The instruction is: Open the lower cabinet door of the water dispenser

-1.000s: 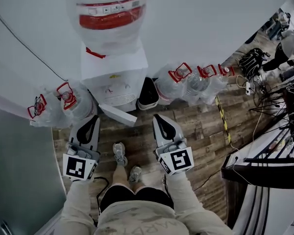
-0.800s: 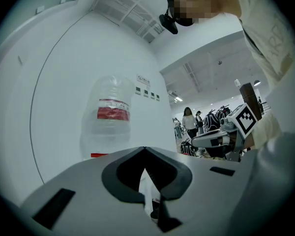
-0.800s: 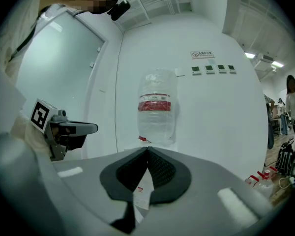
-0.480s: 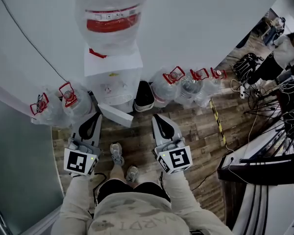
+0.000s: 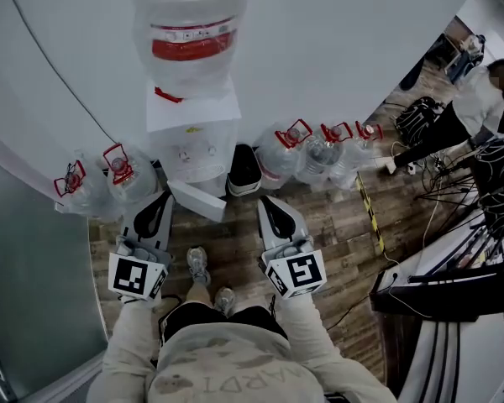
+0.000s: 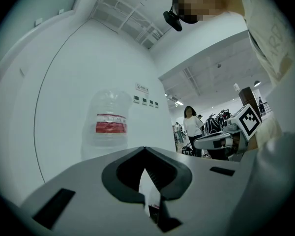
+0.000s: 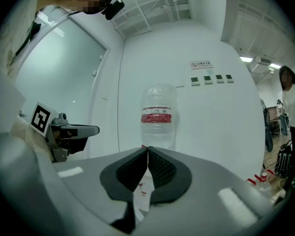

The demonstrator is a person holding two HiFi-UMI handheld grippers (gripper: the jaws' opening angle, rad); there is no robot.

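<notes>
The white water dispenser (image 5: 193, 137) stands against the wall with a clear bottle (image 5: 193, 44) on top. Its lower cabinet door (image 5: 196, 200) hangs swung out toward me, angled over the floor. My left gripper (image 5: 162, 196) hovers just left of the door, shut and empty. My right gripper (image 5: 267, 201) hovers to the right of the door, apart from it, also shut with nothing in it. In the left gripper view the jaw tips (image 6: 145, 149) meet below the bottle (image 6: 110, 124). The right gripper view shows closed tips (image 7: 147, 148) under the bottle (image 7: 157, 117).
Spare water bottles with red handles sit on the floor left (image 5: 118, 173) and right (image 5: 317, 151) of the dispenser. A black bin (image 5: 245, 168) stands beside it. A person (image 5: 487, 86), cables and a desk (image 5: 449, 288) fill the right. My feet (image 5: 203, 267) are below the door.
Both grippers have lifted and drawn back a little from the dispenser, still shut. The cabinet door stays swung out.
</notes>
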